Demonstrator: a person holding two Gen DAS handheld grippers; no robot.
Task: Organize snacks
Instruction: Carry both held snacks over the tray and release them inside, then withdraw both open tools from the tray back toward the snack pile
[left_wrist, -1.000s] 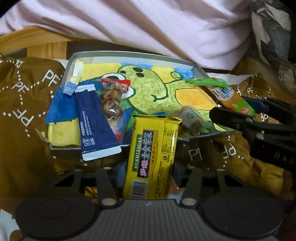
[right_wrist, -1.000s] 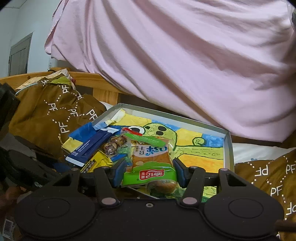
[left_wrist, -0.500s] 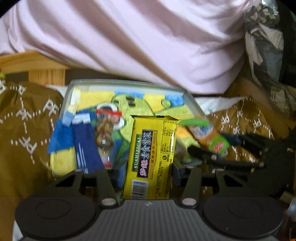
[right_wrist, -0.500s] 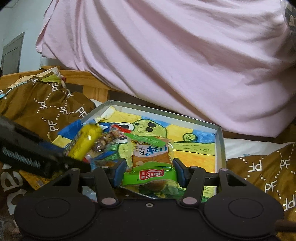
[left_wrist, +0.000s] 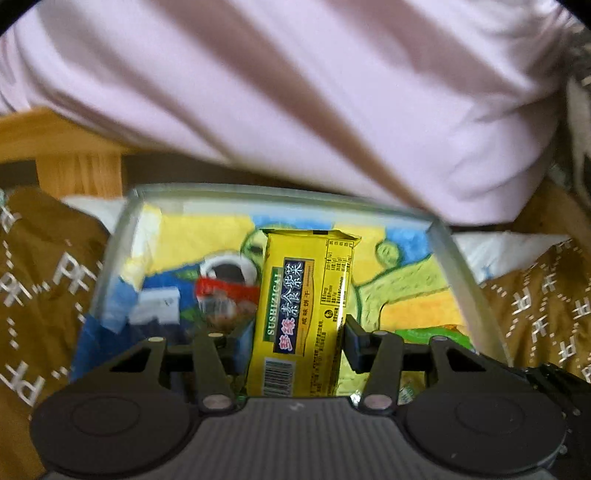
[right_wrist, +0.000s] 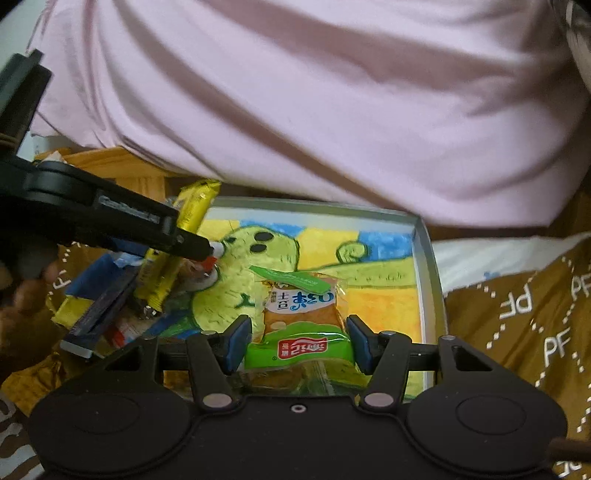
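Observation:
My left gripper (left_wrist: 297, 332) is shut on a yellow biscuit packet (left_wrist: 304, 306) and holds it upright above the painted tray (left_wrist: 448, 251); the same packet (right_wrist: 177, 254) shows tilted in the right wrist view. My right gripper (right_wrist: 297, 341) is shut on a green and orange bread snack (right_wrist: 301, 317) over the tray's (right_wrist: 424, 266) near part. A dark blue sachet (right_wrist: 101, 310) and a clear nut packet with a red top (left_wrist: 225, 291) lie in the tray's left part.
The tray sits on brown bedding printed with PF letters (right_wrist: 524, 306). A person in a pink shirt (left_wrist: 295, 92) is just behind the tray. A wooden bed frame (left_wrist: 74, 162) is at the far left.
My left gripper has lifted the yellow packet and moved forward over the tray. My right gripper has moved further in over the tray with the bread snack in it.

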